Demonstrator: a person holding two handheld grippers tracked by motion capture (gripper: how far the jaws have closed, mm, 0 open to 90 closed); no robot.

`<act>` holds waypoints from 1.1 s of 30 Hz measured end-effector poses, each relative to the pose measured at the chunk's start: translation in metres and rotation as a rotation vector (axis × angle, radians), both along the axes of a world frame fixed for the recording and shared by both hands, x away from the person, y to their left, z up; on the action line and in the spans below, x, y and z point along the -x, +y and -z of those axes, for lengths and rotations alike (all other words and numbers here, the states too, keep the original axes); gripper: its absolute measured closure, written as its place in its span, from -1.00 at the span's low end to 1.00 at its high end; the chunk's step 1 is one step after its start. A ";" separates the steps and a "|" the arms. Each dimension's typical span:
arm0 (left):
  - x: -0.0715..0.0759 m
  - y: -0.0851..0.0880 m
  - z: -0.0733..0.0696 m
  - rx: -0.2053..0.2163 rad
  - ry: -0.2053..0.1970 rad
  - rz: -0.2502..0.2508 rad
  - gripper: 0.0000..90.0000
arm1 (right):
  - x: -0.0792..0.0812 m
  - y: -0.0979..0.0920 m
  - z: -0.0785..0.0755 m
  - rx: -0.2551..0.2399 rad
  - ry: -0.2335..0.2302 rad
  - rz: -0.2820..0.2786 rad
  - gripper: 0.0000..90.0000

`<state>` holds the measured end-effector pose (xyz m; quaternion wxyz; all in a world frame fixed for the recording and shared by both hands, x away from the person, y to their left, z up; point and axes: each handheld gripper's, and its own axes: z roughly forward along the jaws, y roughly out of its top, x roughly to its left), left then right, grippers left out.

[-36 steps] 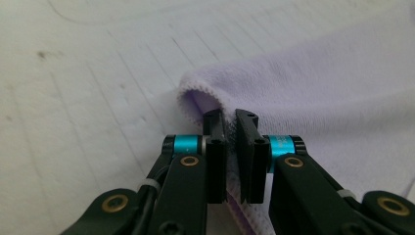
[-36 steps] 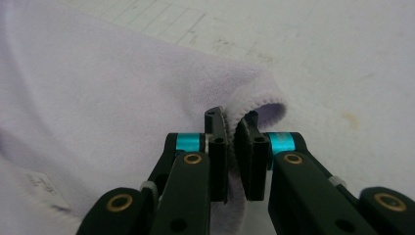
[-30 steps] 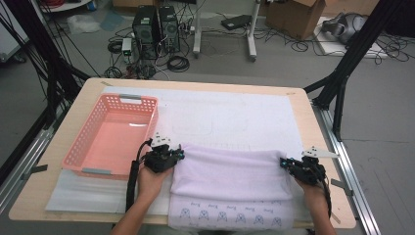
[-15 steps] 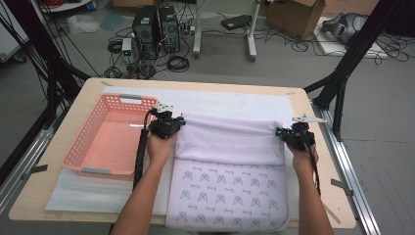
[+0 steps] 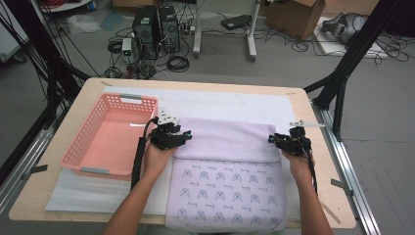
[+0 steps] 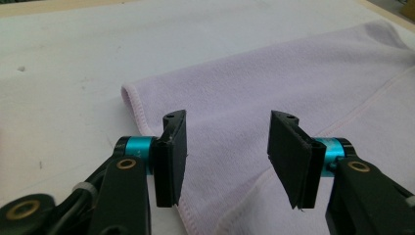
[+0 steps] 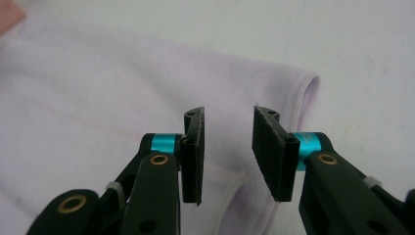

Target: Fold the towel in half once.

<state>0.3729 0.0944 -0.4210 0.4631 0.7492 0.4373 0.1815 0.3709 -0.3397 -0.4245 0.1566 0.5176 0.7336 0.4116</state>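
- The near part of the lilac towel has been carried away from the person and laid over the far part, so that a plain folded band is now lying across the middle of the tabletop; a second ago the fold was sitting much nearer the person's edge.
- The printed underside is now being shown below the fold, reaching to the near edge of the tabletop.
- The jaws of the left hand-held gripper have just been opening and are now standing apart over the left corner of the folded band; cloth is lying below and beyond them, but nothing is being pinched.
- The jaws of the right hand-held gripper have likewise just been opening, to a narrower gap, and are being held over the right corner, where the rounded fold edge is seen; the pads are not pressing on the cloth.
- Both corners are therefore being released, which suggests that this fold is being finished and that the towel is being left to rest in its new shape.
- The pink basket is standing to the left of the towel, just beside the left hand-held gripper, with nothing seen in it; by judgement, further folding is being called for before the towel is being put there.
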 end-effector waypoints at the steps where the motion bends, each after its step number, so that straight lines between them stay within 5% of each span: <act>1: 0.003 0.001 0.003 0.005 0.012 -0.005 0.11 | 0.003 0.001 0.001 0.013 0.007 -0.010 0.43; 5: 0.010 0.004 0.017 -0.016 0.080 -0.039 0.23 | 0.010 0.002 0.006 0.052 0.031 0.000 0.50; 8: 0.015 -0.001 0.020 -0.078 0.087 0.018 0.78 | 0.011 0.001 0.012 0.061 0.062 -0.008 0.82; 10: 0.018 -0.003 0.019 -0.122 0.092 0.043 0.90 | 0.015 0.001 0.011 0.072 0.055 -0.025 0.98; 14: 0.028 0.004 0.012 -0.079 0.049 0.055 0.91 | 0.032 -0.002 0.008 0.096 -0.007 -0.048 0.99; 18: 0.037 0.008 0.016 -0.084 0.035 0.069 0.90 | 0.049 -0.014 0.008 0.053 -0.065 -0.067 0.96; 21: 0.039 0.008 0.015 -0.061 0.012 0.058 0.90 | 0.044 -0.017 0.008 0.015 -0.056 -0.018 0.57; 25: 0.035 0.010 0.017 -0.028 0.035 0.051 0.90 | 0.026 -0.005 0.009 0.084 -0.027 0.030 0.33; 27: 0.035 0.010 0.018 -0.022 0.044 0.046 0.90 | 0.017 -0.001 0.014 0.088 0.004 0.036 0.41; 29: 0.036 0.010 0.017 -0.021 0.041 0.058 0.90 | 0.013 0.002 0.018 0.073 0.022 0.000 0.93; 33: 0.041 0.011 0.014 0.001 0.027 0.077 0.90 | 0.026 0.004 0.013 0.125 -0.012 -0.040 0.95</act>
